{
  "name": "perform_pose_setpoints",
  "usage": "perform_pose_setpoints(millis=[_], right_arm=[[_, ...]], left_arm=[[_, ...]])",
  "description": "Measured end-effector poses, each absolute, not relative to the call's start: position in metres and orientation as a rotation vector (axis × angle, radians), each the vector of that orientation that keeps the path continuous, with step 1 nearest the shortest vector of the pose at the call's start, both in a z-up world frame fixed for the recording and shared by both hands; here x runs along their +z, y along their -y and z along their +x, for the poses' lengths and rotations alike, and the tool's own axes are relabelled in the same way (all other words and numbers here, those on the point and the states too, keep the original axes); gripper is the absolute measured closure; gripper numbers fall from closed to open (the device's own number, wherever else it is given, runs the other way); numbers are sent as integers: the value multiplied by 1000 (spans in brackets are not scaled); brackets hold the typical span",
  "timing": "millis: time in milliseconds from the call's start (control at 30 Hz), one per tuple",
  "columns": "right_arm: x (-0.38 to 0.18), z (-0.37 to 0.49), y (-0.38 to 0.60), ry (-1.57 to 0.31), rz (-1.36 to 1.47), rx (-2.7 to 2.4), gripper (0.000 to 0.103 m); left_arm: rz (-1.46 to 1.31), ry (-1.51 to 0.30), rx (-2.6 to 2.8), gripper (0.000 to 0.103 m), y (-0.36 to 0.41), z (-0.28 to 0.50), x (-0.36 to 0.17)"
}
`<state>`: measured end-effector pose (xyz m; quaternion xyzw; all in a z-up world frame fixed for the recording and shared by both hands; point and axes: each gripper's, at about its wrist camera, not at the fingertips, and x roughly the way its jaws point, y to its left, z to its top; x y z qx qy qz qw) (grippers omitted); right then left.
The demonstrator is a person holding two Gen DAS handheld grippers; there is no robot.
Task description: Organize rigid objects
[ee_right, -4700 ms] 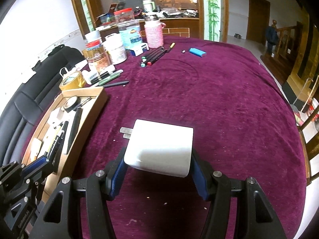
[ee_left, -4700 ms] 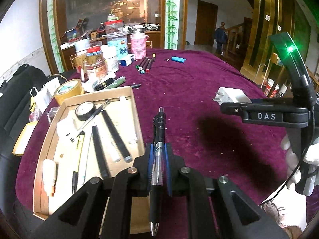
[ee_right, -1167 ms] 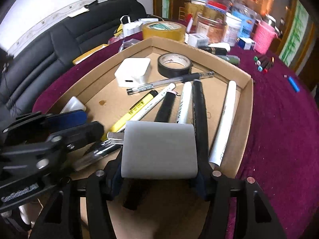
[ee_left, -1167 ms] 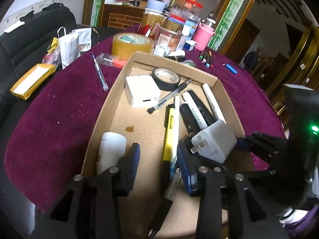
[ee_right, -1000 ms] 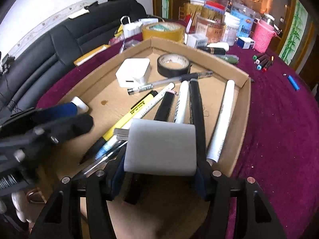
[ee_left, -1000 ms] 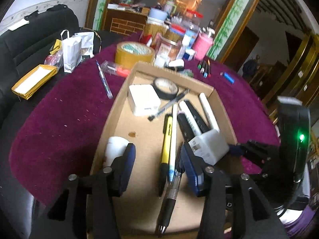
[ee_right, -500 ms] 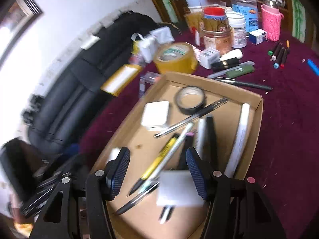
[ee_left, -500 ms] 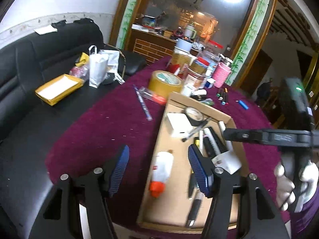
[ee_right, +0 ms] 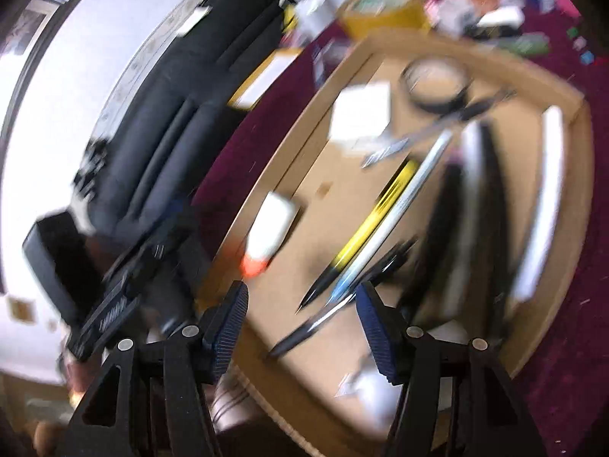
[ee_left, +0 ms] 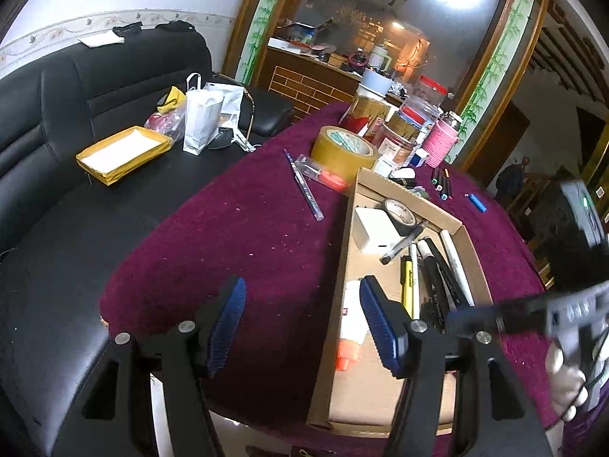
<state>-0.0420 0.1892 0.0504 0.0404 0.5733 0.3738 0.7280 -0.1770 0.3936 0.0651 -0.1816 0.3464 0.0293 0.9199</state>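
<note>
A cardboard tray (ee_left: 341, 266) on the purple tablecloth holds several pens and markers (ee_left: 430, 278), a black tape roll (ee_left: 399, 216), a white charger (ee_left: 375, 228) and a glue bottle (ee_left: 352, 327). My left gripper (ee_left: 302, 323) is open and empty over the cloth, just left of the tray. In the blurred right wrist view my right gripper (ee_right: 300, 323) is open above the tray (ee_right: 323, 175). A second white charger (ee_right: 363, 386) lies loose by its right finger, partly hidden. A black-grip pen (ee_right: 335, 316) lies free on the tray floor.
A brown tape roll (ee_left: 342, 148), jars and a pink holder (ee_left: 439, 144) crowd the far side. A loose pen (ee_left: 304, 186), markers (ee_left: 441, 184) and a blue lighter (ee_left: 476, 202) lie on the cloth. A black sofa (ee_left: 57, 122) with a yellow box (ee_left: 121, 152) stands left.
The right gripper let go of the white charger, which now lies in the tray. The left gripper's pen also lies there. Both grippers pulled back, the left swinging off to the tray's left.
</note>
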Motion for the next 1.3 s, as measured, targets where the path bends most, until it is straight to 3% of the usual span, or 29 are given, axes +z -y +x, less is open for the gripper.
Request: perform_pose_setpoints(millis=[100, 233, 267, 367, 700, 900, 967, 1033, 1100, 1300], right_arm=[[48, -29, -189, -1225, 38, 669, 39], [24, -16, -196, -1320, 53, 630, 39], [26, -17, -198, -1296, 57, 636, 33], [25, -20, -210, -1310, 81, 701, 31], [56, -39, -179, -1086, 42, 622, 31], [85, -78, -124, -809, 26, 486, 31], [95, -94, -111, -692, 19, 439, 31], [103, -116, -97, -554, 7, 370, 22], [105, -134, -84, -442, -2, 295, 0], [92, -134, -64, -435, -72, 171, 0]], left_arm=[[-326, -703, 72, 41, -387, -180, 68], [-306, -692, 97, 37, -388, -182, 70], [-307, -691, 98, 37, -388, -182, 70], [-287, -695, 112, 37, -386, -180, 70], [-158, -712, 141, 34, -351, -173, 73], [45, -522, 439, 20, -308, -183, 104], [97, -421, 530, 2, -291, -193, 118], [115, -308, 564, 0, -270, -207, 135], [70, -293, 568, 0, -261, -210, 142], [-57, -530, 379, 0, -247, -180, 128]])
